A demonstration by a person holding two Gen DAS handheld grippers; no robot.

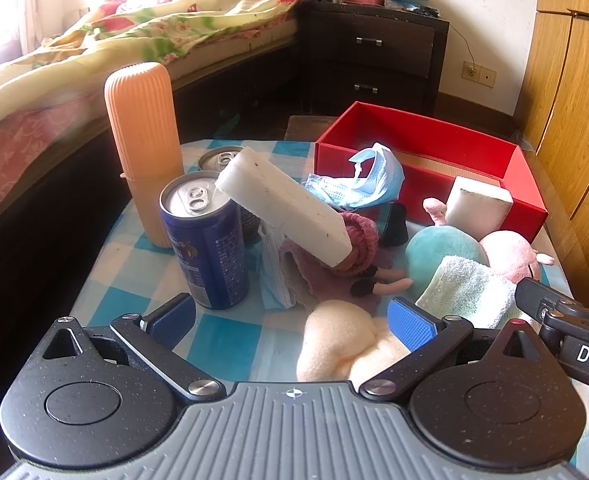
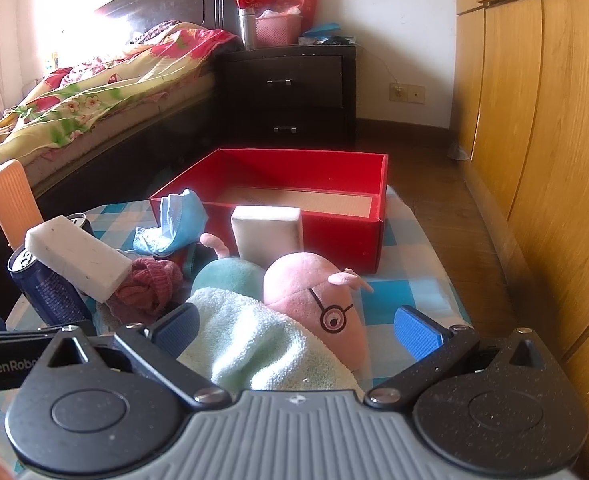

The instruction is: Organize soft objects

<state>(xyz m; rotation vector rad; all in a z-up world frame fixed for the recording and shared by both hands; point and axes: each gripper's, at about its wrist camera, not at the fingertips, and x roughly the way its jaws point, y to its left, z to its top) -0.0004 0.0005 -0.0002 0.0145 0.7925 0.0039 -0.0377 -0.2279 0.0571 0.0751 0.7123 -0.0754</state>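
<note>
Both grippers stand apart over the near edge of the checked table (image 1: 222,340): the left gripper (image 1: 292,320) above a cream plush (image 1: 334,340), the right gripper (image 2: 294,326) around a pale green towel (image 2: 254,344) draped on a pink pig toy (image 2: 314,296). A white sponge block (image 1: 286,208) leans on a blue can (image 1: 210,248) beside an orange ribbed bottle (image 1: 144,152). The red box (image 2: 334,232) sits at the far edge, a face mask (image 1: 370,180) against its wall. "GenRobo" reads on the left gripper's side. A bed and a dark nightstand stand behind.

An orange ribbed case (image 1: 144,148) stands at centre left beside two cans (image 1: 204,236). A bed (image 1: 134,36) fills the upper left, a dark nightstand (image 1: 374,56) upper centre.
</note>
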